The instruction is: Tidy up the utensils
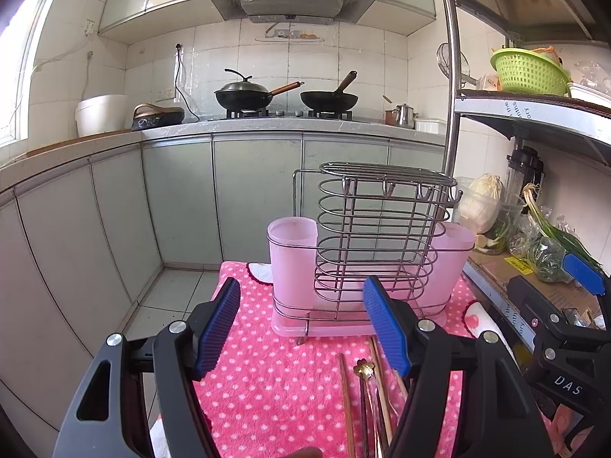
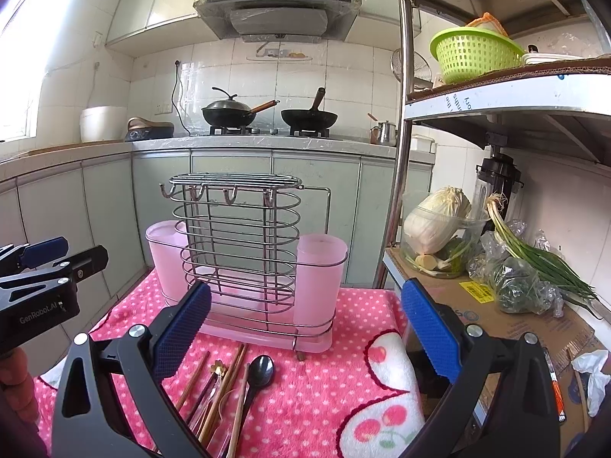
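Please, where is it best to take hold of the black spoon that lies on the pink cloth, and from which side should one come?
Grip the black spoon at its thin handle, just below the bowl, probably coming from above with the open right hand-held gripper. It lies flat on the pink cloth, and chopsticks lie close along its left side, so a sideways approach would likely disturb them.

Bright daylight from blown-out window (image 1: 15,76) at left, sharp focus, fisheye bending, dark corners
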`<action>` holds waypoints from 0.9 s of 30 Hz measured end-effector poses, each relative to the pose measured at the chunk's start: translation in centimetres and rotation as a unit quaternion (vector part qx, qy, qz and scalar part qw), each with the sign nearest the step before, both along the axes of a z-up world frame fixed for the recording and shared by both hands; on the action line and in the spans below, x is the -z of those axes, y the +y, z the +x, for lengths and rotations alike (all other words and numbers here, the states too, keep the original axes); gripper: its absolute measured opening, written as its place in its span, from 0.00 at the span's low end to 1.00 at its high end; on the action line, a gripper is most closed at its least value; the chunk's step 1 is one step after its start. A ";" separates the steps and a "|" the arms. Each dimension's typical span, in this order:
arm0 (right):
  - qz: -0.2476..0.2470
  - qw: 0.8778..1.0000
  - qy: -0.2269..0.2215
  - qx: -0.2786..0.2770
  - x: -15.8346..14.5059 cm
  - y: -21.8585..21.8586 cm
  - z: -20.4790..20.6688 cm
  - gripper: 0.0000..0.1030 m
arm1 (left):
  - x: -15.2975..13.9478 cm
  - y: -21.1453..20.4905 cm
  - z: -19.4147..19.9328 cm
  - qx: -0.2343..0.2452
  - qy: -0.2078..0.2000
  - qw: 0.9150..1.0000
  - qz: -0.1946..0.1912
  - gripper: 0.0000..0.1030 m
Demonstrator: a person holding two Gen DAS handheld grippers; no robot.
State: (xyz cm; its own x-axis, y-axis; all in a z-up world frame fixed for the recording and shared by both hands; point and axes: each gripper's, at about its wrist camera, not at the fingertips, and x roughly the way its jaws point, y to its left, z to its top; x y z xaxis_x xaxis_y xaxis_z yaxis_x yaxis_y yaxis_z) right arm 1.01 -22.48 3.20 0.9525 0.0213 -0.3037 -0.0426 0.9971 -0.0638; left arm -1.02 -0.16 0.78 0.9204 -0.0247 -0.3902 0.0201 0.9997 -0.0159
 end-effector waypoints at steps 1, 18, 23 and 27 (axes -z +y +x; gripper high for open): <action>0.000 1.000 -0.001 0.000 -0.1 0.0 0.0 0.97 | 0.0 0.0 0.0 0.000 -0.001 1.000 0.000 0.64; -0.013 1.000 -0.009 -0.005 -0.7 0.9 -0.1 0.97 | -0.4 0.6 0.0 -0.002 -0.007 1.000 -0.006 0.64; -0.016 1.000 -0.013 -0.005 -0.8 1.1 -0.1 0.97 | -0.5 0.7 0.1 -0.002 -0.008 1.000 -0.007 0.64; -0.019 1.000 -0.015 -0.005 -1.0 1.2 -0.1 0.97 | -0.6 0.8 0.0 -0.002 -0.010 1.000 -0.008 0.64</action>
State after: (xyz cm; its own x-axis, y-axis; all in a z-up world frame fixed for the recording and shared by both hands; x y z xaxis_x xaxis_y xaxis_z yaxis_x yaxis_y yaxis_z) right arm 0.93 -21.31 4.23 0.9610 0.0200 -0.2759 -0.0500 0.9935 -0.1023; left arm -0.99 0.66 1.37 0.9278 -0.0274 -0.3722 0.0166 0.9993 -0.0322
